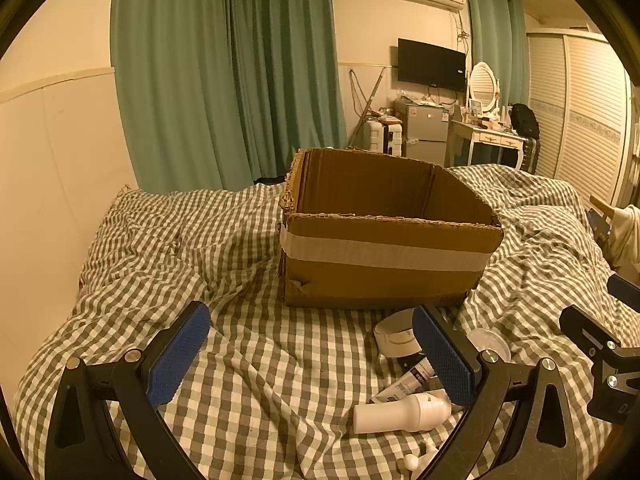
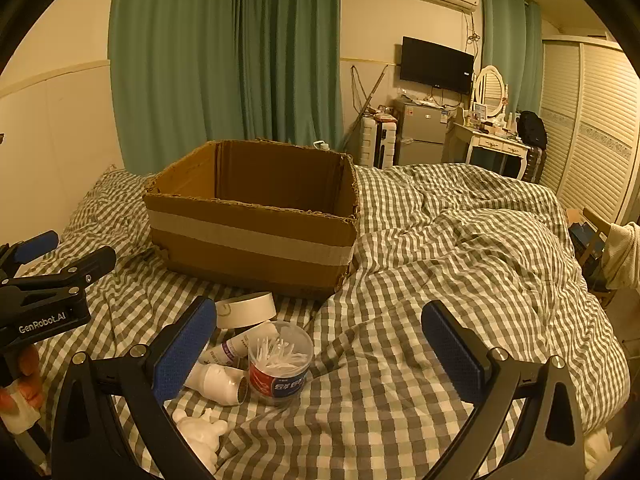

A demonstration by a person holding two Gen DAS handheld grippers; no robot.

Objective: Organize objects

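An open cardboard box [image 1: 384, 256] stands on the checked bed; it also shows in the right wrist view [image 2: 256, 240]. In front of it lie a roll of white tape [image 2: 248, 309], a tube [image 2: 234, 347], a white bottle [image 2: 218, 384], a clear tub of cotton swabs [image 2: 280, 364] and a small white figure [image 2: 200, 432]. In the left wrist view the tape [image 1: 394, 334], tube [image 1: 408, 382] and bottle [image 1: 402, 414] lie by my right finger. My left gripper [image 1: 312, 356] is open and empty. My right gripper [image 2: 320, 354] is open and empty, with the pile by its left finger.
The checked duvet [image 2: 460, 264] is rumpled, with a ridge right of the box. A wall runs along the left of the bed [image 1: 48, 184]. The other gripper shows at the right edge [image 1: 600, 348] and at the left edge [image 2: 44, 280]. Furniture stands far behind.
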